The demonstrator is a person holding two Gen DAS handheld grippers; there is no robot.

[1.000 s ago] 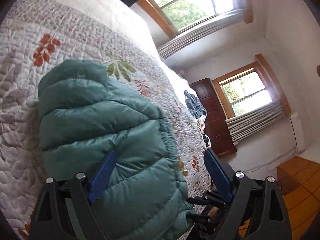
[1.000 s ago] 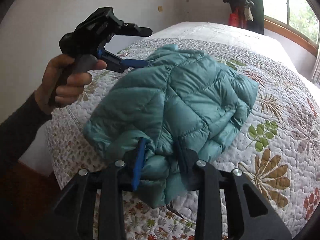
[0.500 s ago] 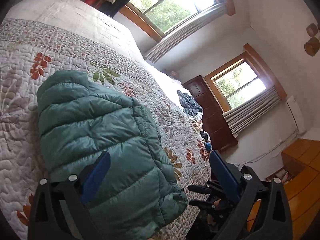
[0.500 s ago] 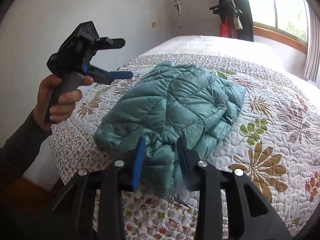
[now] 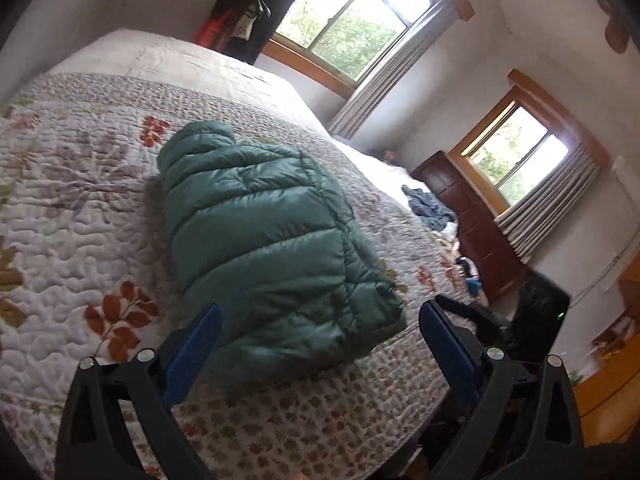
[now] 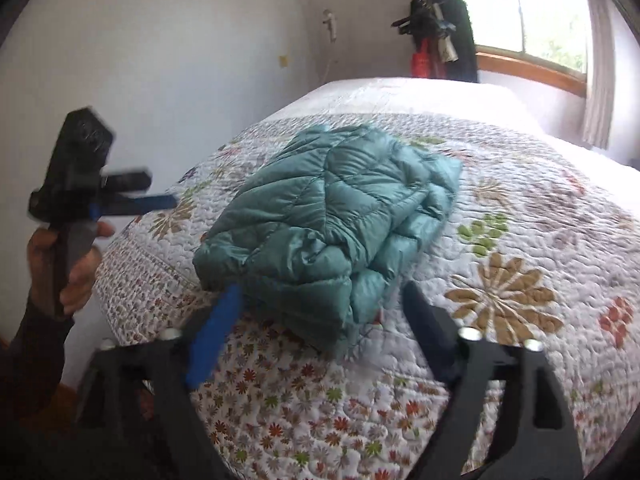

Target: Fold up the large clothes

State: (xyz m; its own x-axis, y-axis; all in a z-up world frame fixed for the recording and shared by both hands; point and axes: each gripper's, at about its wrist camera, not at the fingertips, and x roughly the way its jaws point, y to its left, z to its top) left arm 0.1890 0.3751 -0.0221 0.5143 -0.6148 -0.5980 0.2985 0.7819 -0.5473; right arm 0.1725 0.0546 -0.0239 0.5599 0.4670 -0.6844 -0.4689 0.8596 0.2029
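A teal puffer jacket [image 5: 264, 240] lies folded into a compact bundle on the floral quilt [image 5: 76, 232], near the bed's front edge. In the left wrist view my left gripper [image 5: 320, 344] stands open just short of the jacket's near end, with nothing between its blue pads. From the right wrist the same jacket [image 6: 332, 216] shows its stacked folds facing me. My right gripper [image 6: 320, 320] is open, its fingers on either side of the jacket's near corner without gripping it. A hand [image 6: 68, 264] holds the left gripper [image 6: 156, 190] in the air, left of the jacket.
The quilt's edge [image 6: 160, 280] drops off close to both grippers. A crumpled blue garment [image 5: 430, 208] lies at the bed's far side by a dark wooden dresser [image 5: 472, 232]. Dark clothes hang [image 6: 440, 40] beside a window past the bed's head.
My right gripper was shut on the jacket's near edge and has opened and let it go. Both grippers have drawn back from the jacket, which now rests on the quilt.
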